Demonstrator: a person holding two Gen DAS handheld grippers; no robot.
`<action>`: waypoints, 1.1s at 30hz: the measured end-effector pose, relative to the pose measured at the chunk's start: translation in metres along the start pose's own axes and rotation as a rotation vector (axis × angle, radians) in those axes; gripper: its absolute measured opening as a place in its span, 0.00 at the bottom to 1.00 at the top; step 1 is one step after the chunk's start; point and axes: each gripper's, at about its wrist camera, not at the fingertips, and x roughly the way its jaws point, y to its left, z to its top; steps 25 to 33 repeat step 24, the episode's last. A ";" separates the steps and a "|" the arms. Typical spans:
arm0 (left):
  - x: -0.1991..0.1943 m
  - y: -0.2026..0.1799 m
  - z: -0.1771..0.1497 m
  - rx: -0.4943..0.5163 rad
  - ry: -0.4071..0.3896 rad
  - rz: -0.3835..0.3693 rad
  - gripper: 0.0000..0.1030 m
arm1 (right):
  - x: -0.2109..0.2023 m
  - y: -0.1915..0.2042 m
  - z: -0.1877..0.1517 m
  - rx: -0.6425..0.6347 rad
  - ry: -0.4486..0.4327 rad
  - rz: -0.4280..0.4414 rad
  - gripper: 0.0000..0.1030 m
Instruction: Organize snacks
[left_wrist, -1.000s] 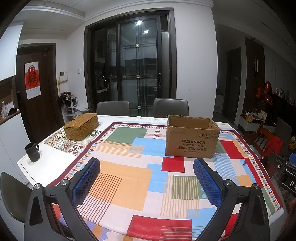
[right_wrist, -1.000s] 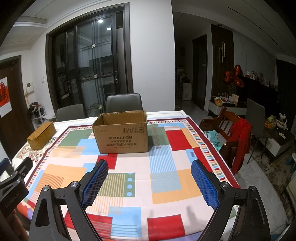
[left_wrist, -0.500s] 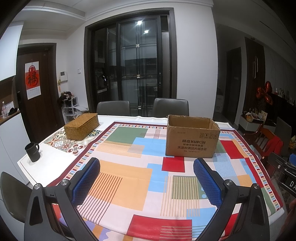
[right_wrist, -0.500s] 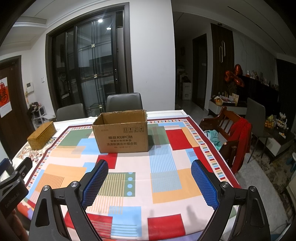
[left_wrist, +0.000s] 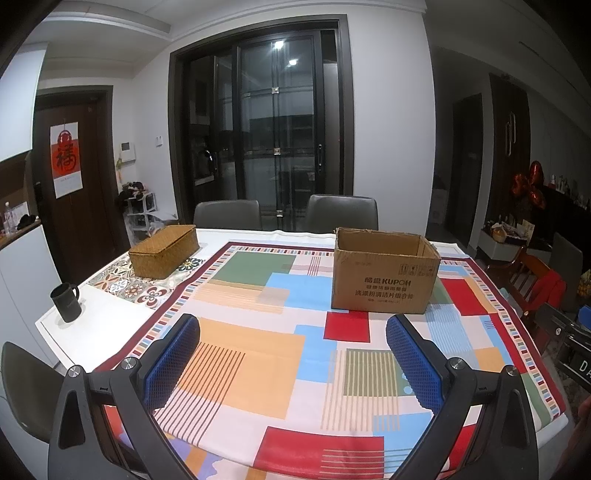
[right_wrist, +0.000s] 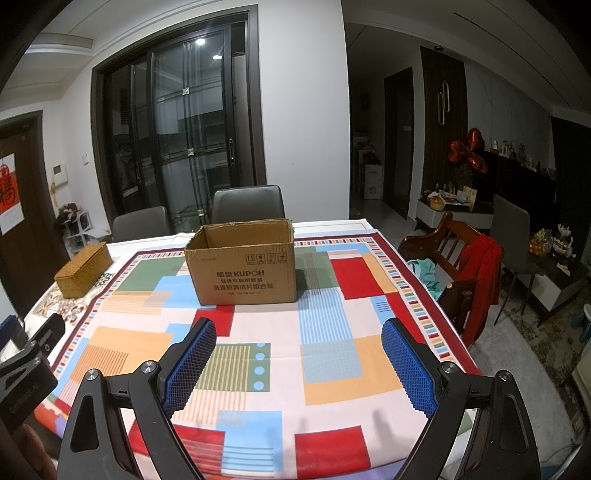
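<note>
Nothing's been started yet tbh: left gripper (left_wrist: 293, 332) and right gripper (right_wrist: 298, 334) are held spread wide and empty over the tabletop (left_wrist: 258, 343). Cardboard box (right_wrist: 242, 262) sits mid-cloth, well ahead; no snacks are seen, so they'd need locating first.

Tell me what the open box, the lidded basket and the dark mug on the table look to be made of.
Open box: brown corrugated cardboard, matte; its top edges are ragged and the front carries print. Lidded basket: woven plant fibre, perhaps rattan or seagrass; the golden-brown weave texture shows, finish dull. Dark mug: likely ceramic with a matte black glaze, though its look leaves enamel or plastic open.
</note>
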 end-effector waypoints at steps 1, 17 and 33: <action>0.000 0.000 0.000 0.000 -0.001 0.002 1.00 | 0.000 0.000 0.000 0.000 0.000 0.000 0.89; 0.000 0.000 0.000 0.000 -0.002 0.002 1.00 | 0.000 -0.001 0.000 0.000 0.000 0.000 0.89; 0.000 0.000 -0.001 0.001 -0.009 0.000 1.00 | 0.001 -0.001 0.000 -0.001 0.003 -0.001 0.89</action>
